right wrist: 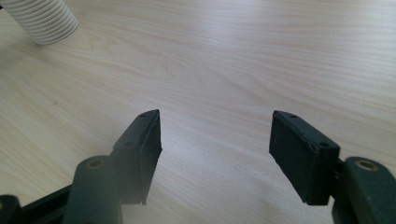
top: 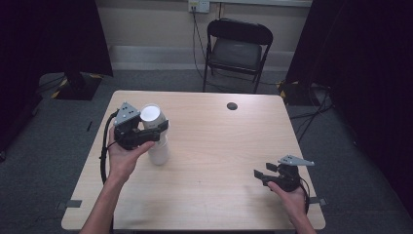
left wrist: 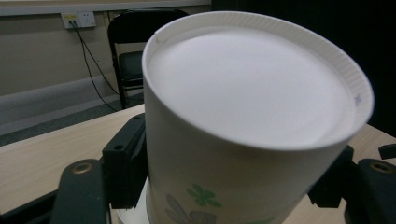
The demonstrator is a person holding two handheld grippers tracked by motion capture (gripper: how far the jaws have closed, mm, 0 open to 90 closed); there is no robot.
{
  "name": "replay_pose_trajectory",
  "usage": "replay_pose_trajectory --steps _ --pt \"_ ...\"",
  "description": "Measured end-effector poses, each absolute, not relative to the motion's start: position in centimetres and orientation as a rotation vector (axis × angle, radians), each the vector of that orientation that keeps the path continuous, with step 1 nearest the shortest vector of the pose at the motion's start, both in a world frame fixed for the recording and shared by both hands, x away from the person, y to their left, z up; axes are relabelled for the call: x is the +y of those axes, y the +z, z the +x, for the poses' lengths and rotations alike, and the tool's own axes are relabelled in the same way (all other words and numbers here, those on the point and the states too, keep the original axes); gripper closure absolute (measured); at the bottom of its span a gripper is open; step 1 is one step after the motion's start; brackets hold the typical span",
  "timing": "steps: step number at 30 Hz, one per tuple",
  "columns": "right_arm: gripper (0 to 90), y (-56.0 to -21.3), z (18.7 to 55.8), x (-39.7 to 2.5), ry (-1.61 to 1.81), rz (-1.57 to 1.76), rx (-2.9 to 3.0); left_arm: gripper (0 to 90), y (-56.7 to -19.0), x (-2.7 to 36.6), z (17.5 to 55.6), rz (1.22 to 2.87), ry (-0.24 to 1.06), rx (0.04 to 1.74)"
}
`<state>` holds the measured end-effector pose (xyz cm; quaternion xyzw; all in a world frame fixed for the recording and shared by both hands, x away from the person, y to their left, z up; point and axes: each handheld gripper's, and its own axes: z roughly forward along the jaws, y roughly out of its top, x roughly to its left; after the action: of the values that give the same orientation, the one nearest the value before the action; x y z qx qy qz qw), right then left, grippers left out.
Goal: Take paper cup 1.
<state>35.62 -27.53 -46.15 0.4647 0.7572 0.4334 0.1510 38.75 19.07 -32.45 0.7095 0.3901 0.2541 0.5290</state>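
Observation:
An upturned white paper cup (top: 150,115) with a green flower print (left wrist: 243,121) is held a little above the table, its flat base facing up. My left gripper (top: 154,130) is shut on its wall, one jaw on each side. Directly under it, a white stack of cups (top: 159,153) stands on the wooden table (top: 214,141); how far the held cup still sits over it I cannot tell. My right gripper (top: 263,171) rests low over the table's front right part, open with nothing between its jaws (right wrist: 215,149). The ribbed rims of the stack of cups (right wrist: 45,19) show far off in the right gripper view.
A small black round grommet (top: 232,106) sits in the table near its far edge. A black folding chair (top: 236,51) stands behind the table. Dark curtains (top: 370,58) hang on both sides, and cables run over the grey floor.

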Motion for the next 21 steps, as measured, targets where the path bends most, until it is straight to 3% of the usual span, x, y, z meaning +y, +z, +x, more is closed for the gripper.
replay_pose_trajectory --steps 21 --pt "41.4 -44.4 34.9 -24.8 1.361 1.190 2.233 29.3 -34.6 15.0 38.2 1.803 0.431 0.832"
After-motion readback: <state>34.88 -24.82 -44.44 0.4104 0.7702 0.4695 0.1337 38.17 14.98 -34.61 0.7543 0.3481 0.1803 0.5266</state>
